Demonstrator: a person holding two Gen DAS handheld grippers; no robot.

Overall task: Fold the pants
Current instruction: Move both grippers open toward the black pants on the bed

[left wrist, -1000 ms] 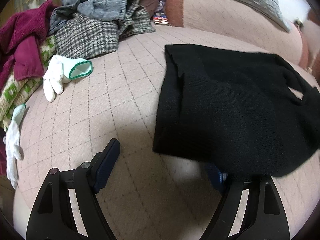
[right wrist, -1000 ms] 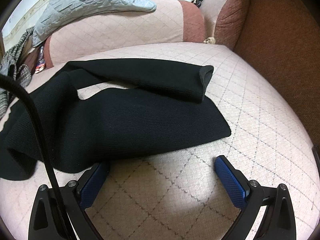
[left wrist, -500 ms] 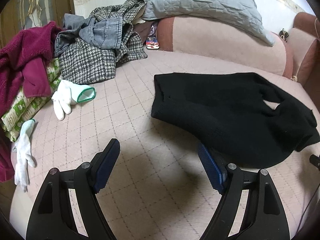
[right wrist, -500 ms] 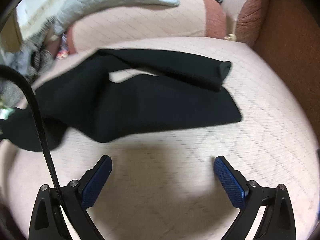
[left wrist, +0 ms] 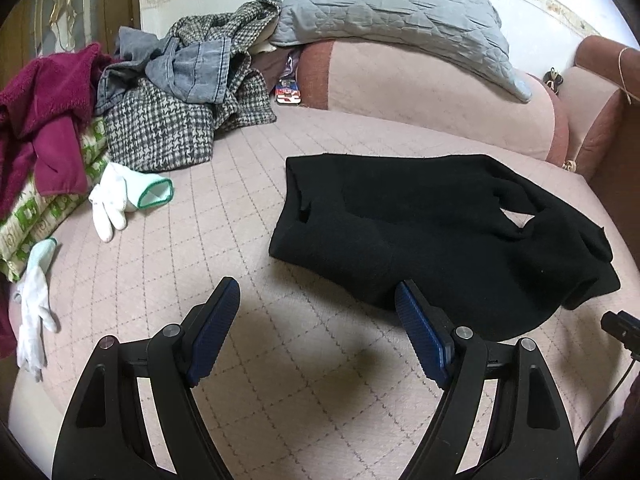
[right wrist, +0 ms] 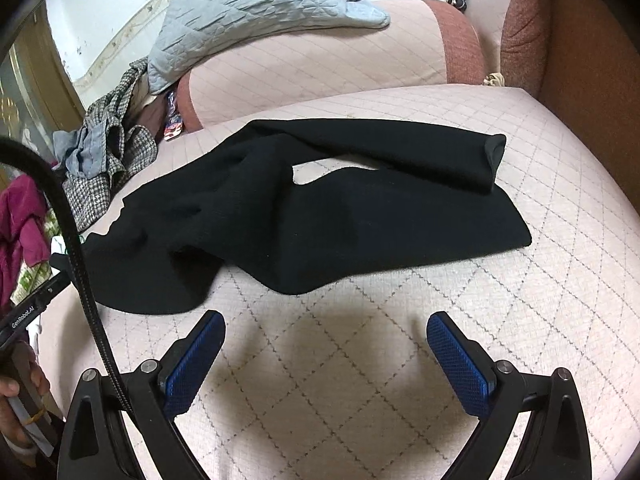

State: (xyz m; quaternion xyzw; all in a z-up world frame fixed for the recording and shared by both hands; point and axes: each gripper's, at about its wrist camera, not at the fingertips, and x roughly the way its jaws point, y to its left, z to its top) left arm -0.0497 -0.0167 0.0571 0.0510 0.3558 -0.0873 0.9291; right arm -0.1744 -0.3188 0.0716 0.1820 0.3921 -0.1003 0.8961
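1. Pants (left wrist: 440,232): black knit, lying flat near the middle of the quilted sofa seat (left wrist: 224,208), loosely doubled; in the right wrist view one leg (right wrist: 400,152) lies askew over the other with a gap of seat showing between them.
2. Step in hand, as I judge it: square the legs before creasing. I would pinch the upper leg's cuff, draw it level with the lower hem, then smooth toward the waist.
3. Left gripper (left wrist: 316,320): jaws apart, empty, hovering low over the seat's front edge, its right pad just at the cloth's near margin; whether it touches I cannot tell.
4. Right gripper (right wrist: 326,344): jaws wide, empty, clear of the fabric, pointing at the near fold.
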